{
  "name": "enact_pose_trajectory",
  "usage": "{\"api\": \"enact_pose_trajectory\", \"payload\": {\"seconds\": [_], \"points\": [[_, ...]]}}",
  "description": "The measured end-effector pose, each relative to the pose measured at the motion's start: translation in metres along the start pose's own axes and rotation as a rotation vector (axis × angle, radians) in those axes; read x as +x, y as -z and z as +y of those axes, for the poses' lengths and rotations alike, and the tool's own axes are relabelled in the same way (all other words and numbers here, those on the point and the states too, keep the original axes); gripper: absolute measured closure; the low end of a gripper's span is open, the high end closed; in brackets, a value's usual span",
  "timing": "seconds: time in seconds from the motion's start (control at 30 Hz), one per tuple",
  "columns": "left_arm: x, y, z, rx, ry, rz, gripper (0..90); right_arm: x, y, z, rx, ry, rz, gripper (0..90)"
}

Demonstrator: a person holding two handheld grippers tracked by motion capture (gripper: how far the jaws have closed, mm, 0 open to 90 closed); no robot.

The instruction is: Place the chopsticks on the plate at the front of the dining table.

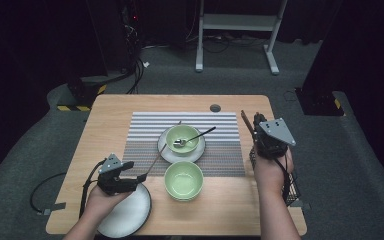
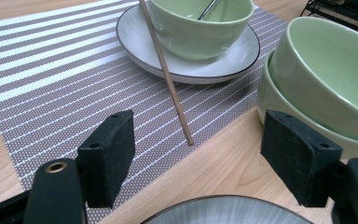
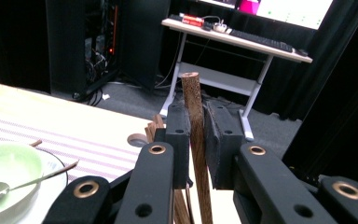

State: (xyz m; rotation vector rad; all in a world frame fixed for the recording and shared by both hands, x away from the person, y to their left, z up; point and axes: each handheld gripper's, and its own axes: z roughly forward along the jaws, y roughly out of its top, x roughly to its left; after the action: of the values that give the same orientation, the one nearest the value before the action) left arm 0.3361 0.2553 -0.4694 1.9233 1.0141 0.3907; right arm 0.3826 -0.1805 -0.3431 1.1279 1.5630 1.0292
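While the right claw [image 3: 196,135] is clamped on a dark wooden chopstick [image 3: 193,100], that stick stands nearly on end, its long axis running up between the pads with the blunt top end clear above them. Its lower length drops out of sight behind the claw, where more sticks of the same brown seem to bunch, though the view there is too cramped to be sure. From above, the right claw [image 1: 254,131] sits at the tabletop's [image 1: 230,200] right edge, and the chopstick [image 1: 247,122] pokes out toward the far side. The left claw [image 2: 196,154] stands wide apart and empty over the near edge of the striped mat [image 2: 51,74], beside a grey plate [image 1: 130,215].
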Motion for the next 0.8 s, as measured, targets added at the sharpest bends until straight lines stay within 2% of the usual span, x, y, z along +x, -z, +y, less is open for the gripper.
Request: {"api": "enact_pose_trajectory", "payload": {"seconds": [0.43,0.8], "points": [[-0.006,-0.003,0.006,-0.013,-0.012,-0.003,26.4,-0.008,0.021,0.016,-0.070,0.016,-0.021,82.8],[-0.007,-0.008,0.005,-0.007,-0.013,-0.008,26.2,-0.008,0.027,0.020,-0.092,0.025,-0.040,83.4]]}}
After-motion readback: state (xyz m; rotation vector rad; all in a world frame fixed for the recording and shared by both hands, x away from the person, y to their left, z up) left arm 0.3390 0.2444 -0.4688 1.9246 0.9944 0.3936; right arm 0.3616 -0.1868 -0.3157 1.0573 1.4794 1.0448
